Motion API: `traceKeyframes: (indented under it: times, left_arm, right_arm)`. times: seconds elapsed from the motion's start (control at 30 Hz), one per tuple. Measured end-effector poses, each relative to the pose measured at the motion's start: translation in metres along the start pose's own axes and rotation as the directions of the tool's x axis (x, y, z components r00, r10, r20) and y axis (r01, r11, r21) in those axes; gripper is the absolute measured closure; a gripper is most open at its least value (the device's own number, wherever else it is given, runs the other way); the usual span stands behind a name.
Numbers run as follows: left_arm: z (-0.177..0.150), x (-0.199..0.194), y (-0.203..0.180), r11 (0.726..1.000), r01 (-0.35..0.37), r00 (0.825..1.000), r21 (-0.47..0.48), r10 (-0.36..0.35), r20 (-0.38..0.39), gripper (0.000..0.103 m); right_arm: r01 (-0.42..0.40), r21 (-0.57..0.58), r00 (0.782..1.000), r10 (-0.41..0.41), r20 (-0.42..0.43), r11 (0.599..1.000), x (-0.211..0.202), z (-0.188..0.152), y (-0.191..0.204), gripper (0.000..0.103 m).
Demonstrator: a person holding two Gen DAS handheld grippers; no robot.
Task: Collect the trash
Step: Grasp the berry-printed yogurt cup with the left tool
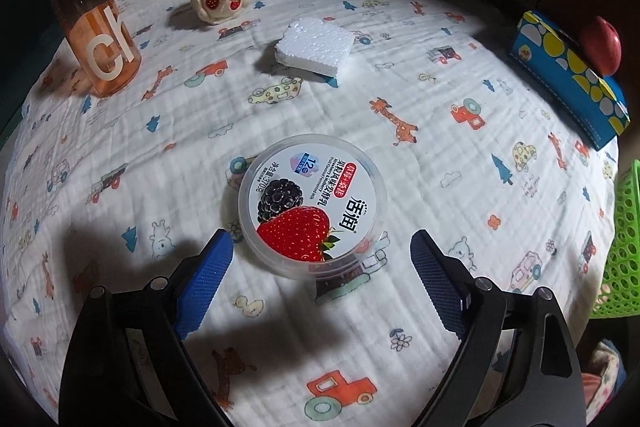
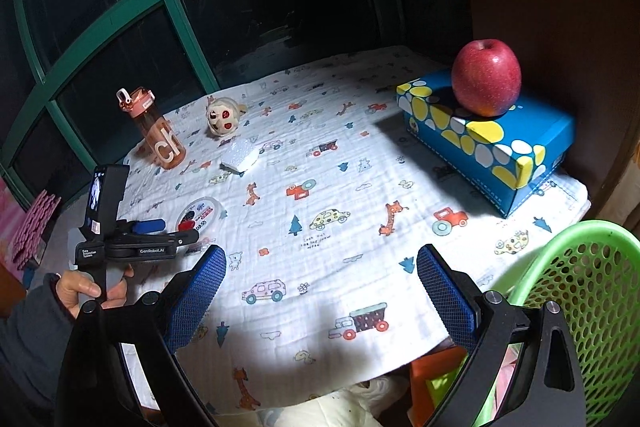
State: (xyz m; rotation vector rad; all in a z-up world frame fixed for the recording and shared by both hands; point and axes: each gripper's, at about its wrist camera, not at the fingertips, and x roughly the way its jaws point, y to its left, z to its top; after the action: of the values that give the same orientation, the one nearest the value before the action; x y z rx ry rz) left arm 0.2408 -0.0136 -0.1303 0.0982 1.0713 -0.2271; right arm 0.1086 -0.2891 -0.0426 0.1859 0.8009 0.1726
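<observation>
A white cloth (image 1: 440,155) printed with small cars, giraffes and trees covered the table. On its near middle lay the round yogurt lid (image 1: 312,205), clear-rimmed plastic with a label showing a strawberry, a blackberry and Chinese print, lying flat. Farther off sat a broken white foam block (image 1: 314,49), also flat on the cloth, well apart from the lid. A green mesh basket (image 2: 592,291) stood at the table's near right edge.

The left gripper (image 1: 322,251) hung over the lid's near edge with its blue pads spread wide, one at each side of the lid, neither touching it; nothing was held. The right gripper (image 2: 322,267) was likewise spread wide and empty above bare cloth, just left of the basket.
</observation>
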Motion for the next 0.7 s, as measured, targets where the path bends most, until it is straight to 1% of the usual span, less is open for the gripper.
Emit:
traceKeyframes:
  times: [0.07,0.27,0.33,0.53,0.57,0.7]
  left_arm:
    - [0.002,0.005,-0.004,1.0,-0.007,1.0,0.007,0.007,-0.005,0.014]
    - [0.006,0.017,-0.01,1.0,0.005,1.0,0.028,-0.004,-0.015,0.014]
    - [0.007,0.02,-0.009,0.999,-0.008,1.0,0.036,0.009,-0.019,0.014]
    - [0.009,0.029,-0.01,0.999,0.003,1.0,0.045,-0.002,-0.03,0.014]
    - [0.01,0.03,-0.011,0.999,-0.003,1.0,0.049,0.004,-0.029,0.014]
    - [0.01,0.031,-0.011,0.999,0.008,1.0,0.044,-0.007,-0.02,0.014]
  right_arm:
    - [-0.002,-0.002,1.0,0.002,-0.007,1.0,0.005,0.002,0.001,0.01]
    - [-0.013,-0.018,1.0,0.012,-0.025,1.0,0.021,0.007,0.008,0.01]
    - [-0.018,-0.024,0.999,0.017,-0.03,1.0,0.024,0.008,0.011,0.01]
    - [-0.019,-0.036,0.999,0.018,-0.044,0.999,0.034,0.011,0.017,0.01]
    - [-0.02,-0.038,0.999,0.018,-0.045,0.999,0.035,0.011,0.018,0.01]
    - [-0.021,-0.047,0.998,0.019,-0.052,0.999,0.039,0.013,0.021,0.01]
